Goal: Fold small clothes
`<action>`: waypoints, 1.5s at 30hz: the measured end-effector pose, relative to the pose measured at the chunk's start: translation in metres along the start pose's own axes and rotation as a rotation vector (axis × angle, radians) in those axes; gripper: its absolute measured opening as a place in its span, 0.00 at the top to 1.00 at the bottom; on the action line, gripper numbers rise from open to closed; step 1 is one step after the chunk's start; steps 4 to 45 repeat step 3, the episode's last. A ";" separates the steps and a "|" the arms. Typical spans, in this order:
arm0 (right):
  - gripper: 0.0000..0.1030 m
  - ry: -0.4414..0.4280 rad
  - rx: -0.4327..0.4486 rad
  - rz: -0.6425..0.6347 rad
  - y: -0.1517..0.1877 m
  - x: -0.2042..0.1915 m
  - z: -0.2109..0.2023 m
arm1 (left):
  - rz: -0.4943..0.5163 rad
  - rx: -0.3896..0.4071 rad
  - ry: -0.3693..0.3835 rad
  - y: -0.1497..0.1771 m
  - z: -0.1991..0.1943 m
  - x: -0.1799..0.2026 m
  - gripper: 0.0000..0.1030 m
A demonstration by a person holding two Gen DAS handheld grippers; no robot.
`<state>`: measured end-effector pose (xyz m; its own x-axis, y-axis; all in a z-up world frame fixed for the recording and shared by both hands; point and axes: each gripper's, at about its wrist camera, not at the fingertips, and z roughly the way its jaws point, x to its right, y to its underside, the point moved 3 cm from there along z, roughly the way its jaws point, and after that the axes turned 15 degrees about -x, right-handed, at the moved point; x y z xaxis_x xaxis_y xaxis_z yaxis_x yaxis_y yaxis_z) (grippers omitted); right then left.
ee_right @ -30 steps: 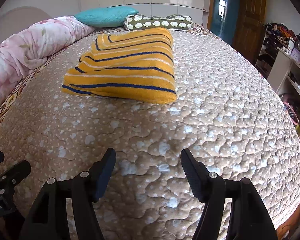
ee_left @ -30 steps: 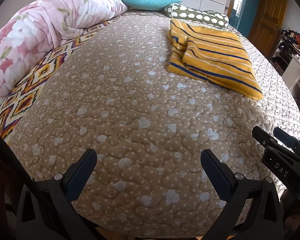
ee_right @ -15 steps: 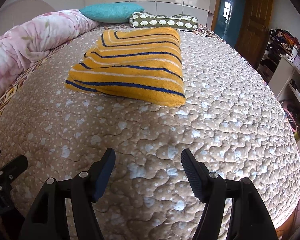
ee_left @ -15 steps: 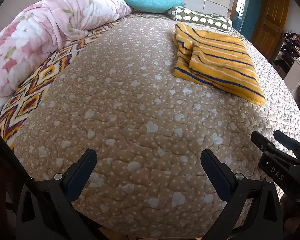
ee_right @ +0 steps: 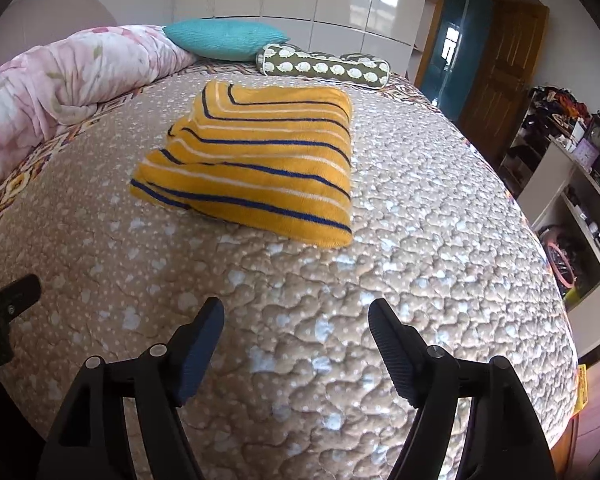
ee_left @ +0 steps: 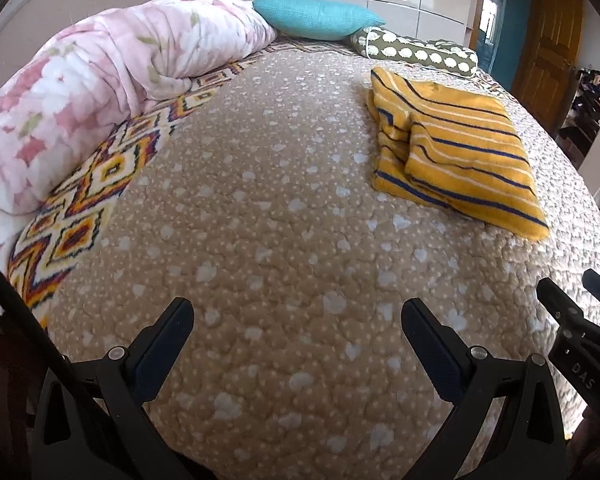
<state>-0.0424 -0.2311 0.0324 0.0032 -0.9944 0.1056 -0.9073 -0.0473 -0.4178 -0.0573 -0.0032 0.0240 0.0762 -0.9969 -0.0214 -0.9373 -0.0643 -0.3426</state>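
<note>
A yellow garment with blue and white stripes [ee_left: 456, 148] lies folded on the tan quilted bed, far right in the left wrist view and centre in the right wrist view [ee_right: 260, 160]. My left gripper [ee_left: 296, 320] is open and empty, low over the near part of the bed, well short and left of the garment. My right gripper [ee_right: 296, 320] is open and empty, over the quilt just in front of the garment. The right gripper also shows at the right edge of the left wrist view [ee_left: 580, 320]. The left gripper shows at the left edge of the right wrist view [ee_right: 8, 296].
A pink floral duvet [ee_left: 80, 100] is rolled along the bed's left side. A teal pillow [ee_left: 316, 18] and a green patterned bolster [ee_left: 416, 52] lie at the head. Shelves with clutter [ee_right: 572, 168] and a wooden door [ee_right: 500, 80] stand to the right.
Both grippers have drawn back and risen a little, so the garment looks slightly farther and lower in both views. The garment has not moved. Both grippers stay open.
</note>
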 end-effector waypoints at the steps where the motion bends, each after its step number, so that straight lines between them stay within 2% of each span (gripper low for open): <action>1: 0.23 -0.007 -0.001 0.002 -0.003 0.000 0.001 | 0.007 0.003 -0.004 -0.002 0.000 0.001 0.00; 3: 0.23 -0.027 -0.007 0.008 -0.010 0.000 0.004 | 0.017 0.007 -0.006 -0.009 0.000 0.005 0.00; 45: 0.23 -0.027 -0.007 0.008 -0.010 0.000 0.004 | 0.017 0.007 -0.006 -0.009 0.000 0.005 0.00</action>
